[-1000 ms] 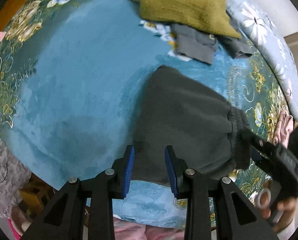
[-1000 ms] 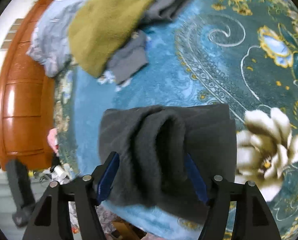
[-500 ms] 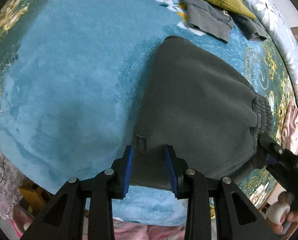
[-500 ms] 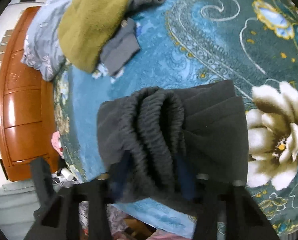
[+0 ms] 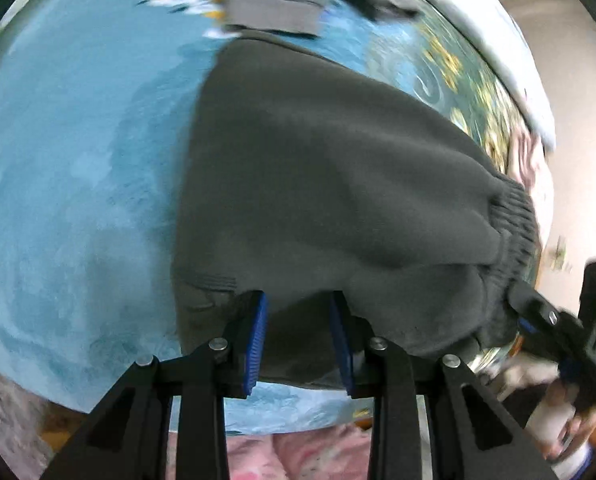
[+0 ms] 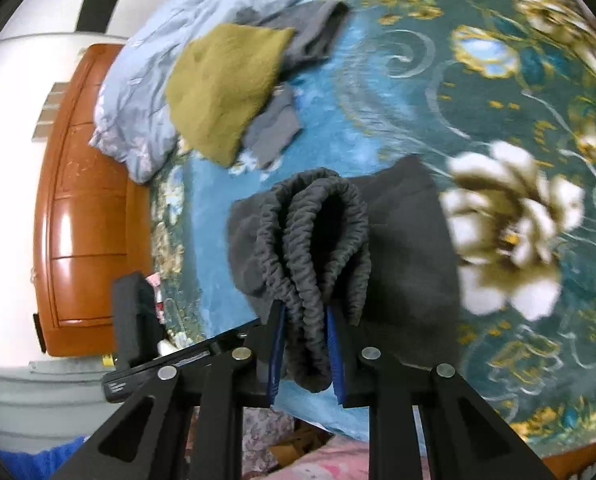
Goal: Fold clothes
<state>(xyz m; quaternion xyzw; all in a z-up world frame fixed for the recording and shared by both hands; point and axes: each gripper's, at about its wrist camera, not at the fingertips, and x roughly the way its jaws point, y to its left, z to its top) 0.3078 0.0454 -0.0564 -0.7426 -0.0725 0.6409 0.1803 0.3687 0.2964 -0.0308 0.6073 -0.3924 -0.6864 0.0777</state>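
While the dark grey trousers (image 5: 330, 184) are lying across the near edge of the blue flowered bed (image 5: 77, 160), both tongs are working along that edge. Right gripper (image 6: 306, 344): its jaws have just been closing, from wide a second ago down to a narrow pinch, and are now clamping the bunched elastic waistband (image 6: 318, 240), which is standing up in ridged loops between the blue pads. Left gripper (image 5: 298, 340): gap unchanged, the near hem of the cloth sitting between its pads; they are looking pressed on it, though I am judging that from the cloth tenting upward there. Compared with a second ago the fabric is lifting and puckering near the waistband instead of lying flat. Reading: grasp now secured at both ends, so the fold is likely starting, with the near edge to be carried over toward the far side of the bed. Unfolded pile, an olive towel (image 6: 225, 88) and grey pieces (image 6: 273, 128), is waiting at the far edge, well apart from the trousers.
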